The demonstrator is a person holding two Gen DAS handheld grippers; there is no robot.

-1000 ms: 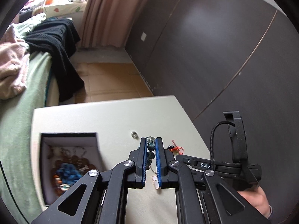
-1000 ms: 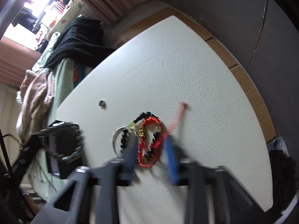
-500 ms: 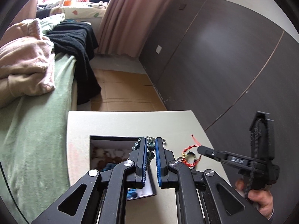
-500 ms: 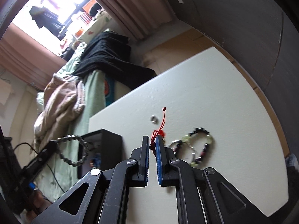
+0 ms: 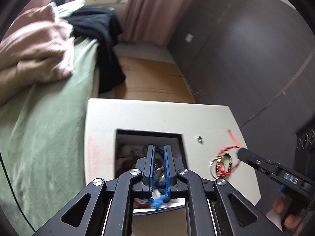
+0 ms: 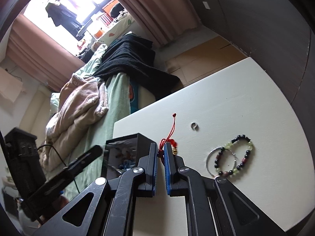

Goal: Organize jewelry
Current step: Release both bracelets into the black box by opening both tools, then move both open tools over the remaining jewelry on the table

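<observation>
- Over the open black jewelry box (image 5: 181,143) on the cream leather-textured table (image 5: 157,116), my left gripper (image 5: 159,153) hangs with its blue-padded fingers a narrow gap apart; beads show between them low down, but I cannot tell whether they are pinched or lying in the box below.
- Inside the box, a tangle of brown and blue beaded pieces (image 5: 155,199) fills the pale lining.
- To the right, my right gripper (image 6: 161,151) is clamped on a red braided cord bracelet (image 6: 163,145), lifted off the table, its thin tail and knotted tip standing up above the fingers.
- From the left wrist camera, the same red bracelet (image 5: 226,162) dangles in a loop from the right gripper's tip (image 5: 243,153), gold beads catching light.
- On the table just beside that gripper lie a black-and-pale-green beaded bracelet (image 6: 243,156) and a thin silver hoop (image 6: 211,157), overlapping.
- Farther up the table, apart from both, sits a small silver ring (image 6: 194,125).
- Behind the table, a black knitted garment (image 6: 130,63) drapes over the green bed.
</observation>
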